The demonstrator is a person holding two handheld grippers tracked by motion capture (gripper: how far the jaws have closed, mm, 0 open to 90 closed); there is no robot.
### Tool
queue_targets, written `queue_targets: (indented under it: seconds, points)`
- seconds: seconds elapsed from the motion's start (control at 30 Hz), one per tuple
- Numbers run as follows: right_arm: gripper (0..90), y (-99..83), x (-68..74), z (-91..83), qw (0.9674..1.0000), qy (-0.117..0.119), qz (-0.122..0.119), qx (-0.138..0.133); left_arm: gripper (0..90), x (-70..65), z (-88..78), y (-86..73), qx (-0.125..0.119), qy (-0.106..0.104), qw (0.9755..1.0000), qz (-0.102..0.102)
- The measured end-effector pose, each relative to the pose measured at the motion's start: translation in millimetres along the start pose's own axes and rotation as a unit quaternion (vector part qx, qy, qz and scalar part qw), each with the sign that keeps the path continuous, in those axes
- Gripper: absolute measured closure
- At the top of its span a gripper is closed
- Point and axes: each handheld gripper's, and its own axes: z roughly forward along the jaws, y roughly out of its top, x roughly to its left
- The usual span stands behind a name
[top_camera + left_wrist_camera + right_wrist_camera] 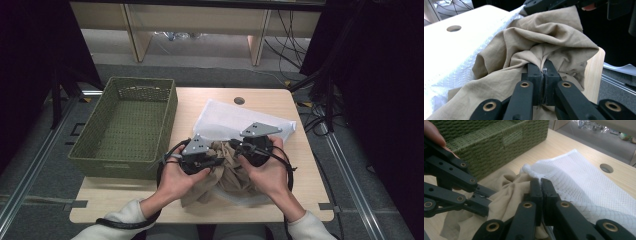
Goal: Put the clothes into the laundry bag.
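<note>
- Both forearms in pale sleeves come in from the near edge in the high view, each hand wrapped round a gripper over the middle of the table (295,150).
- Light wood makes up the table top, which has a small round hole (239,100) near its far edge.
- On the left part of the table stands the green woven basket (127,125), a large rectangular one reaching from the near-left area towards the far edge.
- Right of the basket lies the white mesh bag (227,117), spread flat from the table's middle towards the far right.
- Bunched at the bag's near end is the tan cloth (227,170), a crumpled garment that sits between the two hands and trails towards the near edge.
- At the cloth's left side the left gripper (541,72) has its jaws pressed together on a gathered fold of the tan cloth.
- At the cloth's right side the right gripper (541,187) has its jaws closed tight where tan cloth and white mesh meet; it seems to pinch the mesh edge, perhaps with cloth too, though the jaws hide the exact spot.
- Each gripper carries a grey three-cornered plate on top.
</note>
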Motion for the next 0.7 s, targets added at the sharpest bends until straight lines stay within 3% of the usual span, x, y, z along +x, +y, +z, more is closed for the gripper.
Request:
queue_targets:
  seconds: [0.17, 0.23, 0.3, 0.33, 0.4, 0.57, 0.7]
  points:
    - [90.0, 0.0, -3.2, -1.7, 0.9998, -0.003, 0.018, -0.001, 86.6, 0.2, 1.2, 7.2, -0.004, 0.002, 1.0, 0.005]
    - [90.0, -1.1, -5.9, 0.4, 0.9999, -0.002, 0.014, 0.0, 86.5, 1.2, 6.7, 5.2, -0.002, 0.005, 1.0, 0.005]
    - [90.0, -2.3, -6.9, 1.6, 0.9997, -0.004, 0.022, 0.005, 86.5, 1.9, 11.6, 3.0, 0.013, 0.007, 0.9999, 0.007]
    - [90.0, -2.8, -8.6, 2.9, 1.0, -0.002, 0.009, 0.003, 86.5, 2.5, 13.7, 2.0, 0.015, 0.005, 0.9999, 0.006]
    - [90.0, -3.8, -9.0, 4.5, 1.0, -0.001, 0.008, 0.005, 86.4, 3.7, 16.2, 1.7, 0.019, 0.007, 0.9998, 0.009]
    - [90.0, -3.8, -8.3, 4.8, 0.9999, -0.001, 0.015, 0.005, 86.3, 4.2, 24.4, 2.0, 0.017, 0.009, 0.9998, 0.006]
    - [90.0, -4.2, -7.0, 4.5, 0.9998, -0.006, 0.016, 0.007, 86.1, 6.4, 36.5, -1.8, 0.033, 0.012, 0.9993, 0.015]
